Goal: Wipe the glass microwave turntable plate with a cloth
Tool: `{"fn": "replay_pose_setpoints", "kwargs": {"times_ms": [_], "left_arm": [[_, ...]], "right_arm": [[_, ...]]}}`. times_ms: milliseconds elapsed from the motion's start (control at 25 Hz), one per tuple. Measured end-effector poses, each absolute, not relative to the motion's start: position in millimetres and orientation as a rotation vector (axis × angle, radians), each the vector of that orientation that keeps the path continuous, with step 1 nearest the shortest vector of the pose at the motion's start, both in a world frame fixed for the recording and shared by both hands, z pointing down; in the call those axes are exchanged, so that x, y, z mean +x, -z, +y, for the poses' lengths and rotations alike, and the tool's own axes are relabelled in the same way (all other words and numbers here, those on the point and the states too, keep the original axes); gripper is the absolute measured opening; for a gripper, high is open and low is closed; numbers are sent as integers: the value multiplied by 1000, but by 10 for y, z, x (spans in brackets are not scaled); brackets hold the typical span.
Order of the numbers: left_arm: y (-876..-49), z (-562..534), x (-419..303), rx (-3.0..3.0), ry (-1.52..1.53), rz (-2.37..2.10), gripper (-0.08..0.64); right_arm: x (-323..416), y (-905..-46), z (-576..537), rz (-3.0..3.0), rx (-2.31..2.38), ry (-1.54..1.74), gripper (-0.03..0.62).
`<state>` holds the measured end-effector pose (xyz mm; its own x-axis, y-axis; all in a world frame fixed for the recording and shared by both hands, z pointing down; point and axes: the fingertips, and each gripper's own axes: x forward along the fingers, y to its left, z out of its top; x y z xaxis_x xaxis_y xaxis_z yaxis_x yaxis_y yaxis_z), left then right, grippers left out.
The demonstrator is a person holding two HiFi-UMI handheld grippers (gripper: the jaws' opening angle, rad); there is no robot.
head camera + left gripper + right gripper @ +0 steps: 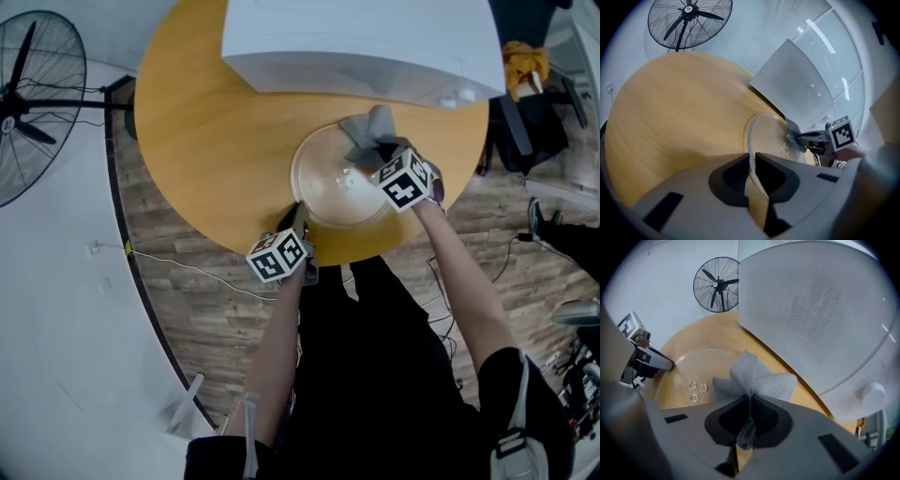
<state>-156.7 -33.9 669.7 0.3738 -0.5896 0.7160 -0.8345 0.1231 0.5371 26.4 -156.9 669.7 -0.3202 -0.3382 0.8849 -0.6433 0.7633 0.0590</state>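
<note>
Our round wooden table (pixel 206 141) stands on a wood floor (pixel 187 272). The glass plate (pixel 328 183) lies by the table's near edge, with bare tabletop to its left. Our left gripper (pixel 751 161) pinches the plate's near rim. Our right gripper (pixel 749 401) squeezes a grey cloth (pixel 757 376) at the plate's far rim. Just behind is a white microwave (pixel 356 37), and off to the left is a fan (pixel 28 103).

Left tool (pixel 751 168) clamped on plate (pixel 768 136) rim, right tool (pixel 750 411) on cloth (pixel 759 378), both arms (pixel 279 347) forward
</note>
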Motion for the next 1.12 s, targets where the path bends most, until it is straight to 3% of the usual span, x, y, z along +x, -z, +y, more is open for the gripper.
{"fn": "replay_pose_setpoints", "kwargs": {"times_ms": [480,1120], "left_arm": [[-6690,-344,-1557,1570,-297,-1331,38],[-6697,-337,-1550,1606,-364,-1370,37]], "right_arm": [[-530,-6701,-1683,-2061,631,-444,20],[-1309,-6683,-787,-2167,387,-479,20]]}}
